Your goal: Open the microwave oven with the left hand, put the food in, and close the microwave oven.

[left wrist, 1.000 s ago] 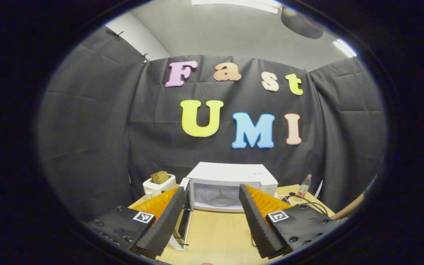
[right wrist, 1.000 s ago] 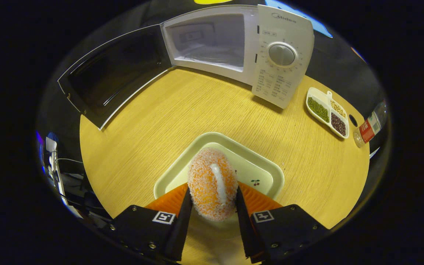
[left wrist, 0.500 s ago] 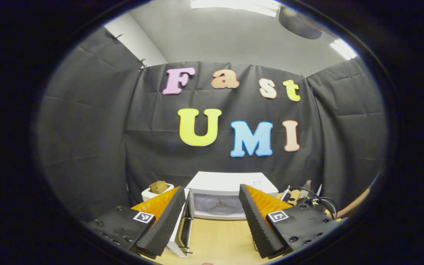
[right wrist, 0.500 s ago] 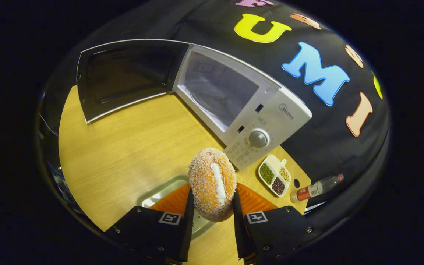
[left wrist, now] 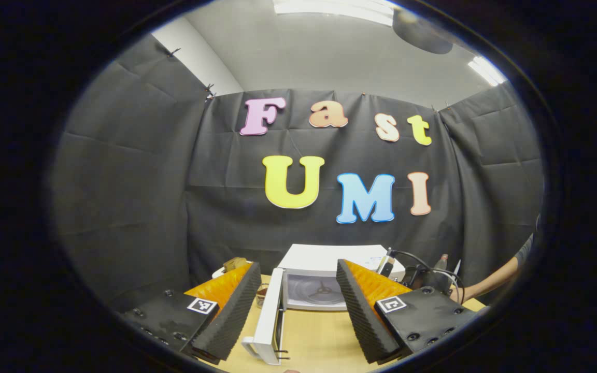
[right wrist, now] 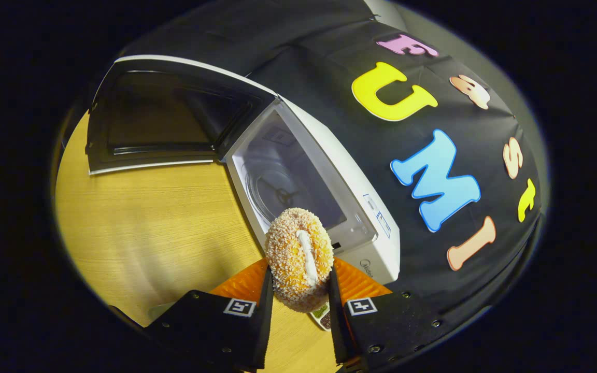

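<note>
We have the food, a crumb-coated oval bun with a pale stripe down its middle, pinched between the jaws of the right gripper, one finger pressing on each flank and the bun standing tall out of the gap. Past the fingertips and slightly left sits the microwave oven, its door swung wide to the left, the glass turntable bare inside the cavity. We judge this bun light and soft, so we want just enough squeeze to hold it; more would dent it, and that crumb coating looks ready to shed if it scrapes the door frame. The broad flanks are the place to hold, and that is where we have it. Over in the left gripper view, the left gripper has its jaws spread wide with nothing between them; the microwave's open cavity shows beyond the gap, and the door's edge stands just inside the left finger. The wooden table lies below. Next, we reckon, comes a level carry straight into the opening.
</note>
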`<action>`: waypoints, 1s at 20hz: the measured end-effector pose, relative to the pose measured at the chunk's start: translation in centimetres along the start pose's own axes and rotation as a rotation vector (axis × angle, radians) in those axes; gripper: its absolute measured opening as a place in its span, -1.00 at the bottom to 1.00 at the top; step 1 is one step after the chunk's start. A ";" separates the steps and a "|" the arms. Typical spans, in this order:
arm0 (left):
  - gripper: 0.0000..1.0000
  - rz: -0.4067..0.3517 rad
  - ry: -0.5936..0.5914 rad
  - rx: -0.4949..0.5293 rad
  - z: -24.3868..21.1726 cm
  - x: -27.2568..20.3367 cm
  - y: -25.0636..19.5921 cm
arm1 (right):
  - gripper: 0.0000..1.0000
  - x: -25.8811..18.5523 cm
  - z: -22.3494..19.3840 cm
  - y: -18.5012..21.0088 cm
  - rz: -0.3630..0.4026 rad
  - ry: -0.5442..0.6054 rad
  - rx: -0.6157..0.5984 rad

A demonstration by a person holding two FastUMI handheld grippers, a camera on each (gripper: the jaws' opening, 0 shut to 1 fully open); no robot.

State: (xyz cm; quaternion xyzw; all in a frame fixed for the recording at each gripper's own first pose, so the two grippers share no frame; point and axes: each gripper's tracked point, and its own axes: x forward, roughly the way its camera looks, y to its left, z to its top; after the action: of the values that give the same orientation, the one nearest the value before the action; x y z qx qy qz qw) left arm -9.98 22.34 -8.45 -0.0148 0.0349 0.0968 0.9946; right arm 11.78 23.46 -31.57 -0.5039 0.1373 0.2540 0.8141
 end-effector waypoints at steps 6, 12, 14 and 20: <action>0.97 0.093 0.014 0.007 -0.3 -2.0 3.7 | -0.01 4.8 2.0 -0.1 -0.053 -0.037 -0.167; 0.87 0.159 0.043 0.060 -0.4 -3.6 5.9 | -0.01 9.2 3.6 0.6 -0.089 -0.065 -0.314; 0.87 0.174 0.047 0.077 -0.2 -4.2 6.2 | -0.01 10.4 4.2 0.8 -0.100 -0.073 -0.352; 0.92 0.214 0.068 0.062 -1.1 -4.2 7.4 | -0.01 14.7 4.6 2.6 -0.093 -0.067 -0.460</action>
State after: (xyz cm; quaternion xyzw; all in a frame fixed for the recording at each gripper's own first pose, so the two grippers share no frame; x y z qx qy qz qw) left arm -15.57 28.74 -9.45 0.0164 0.0731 0.2008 0.9768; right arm 22.41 32.53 -38.48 -0.6731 0.0252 0.2574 0.6929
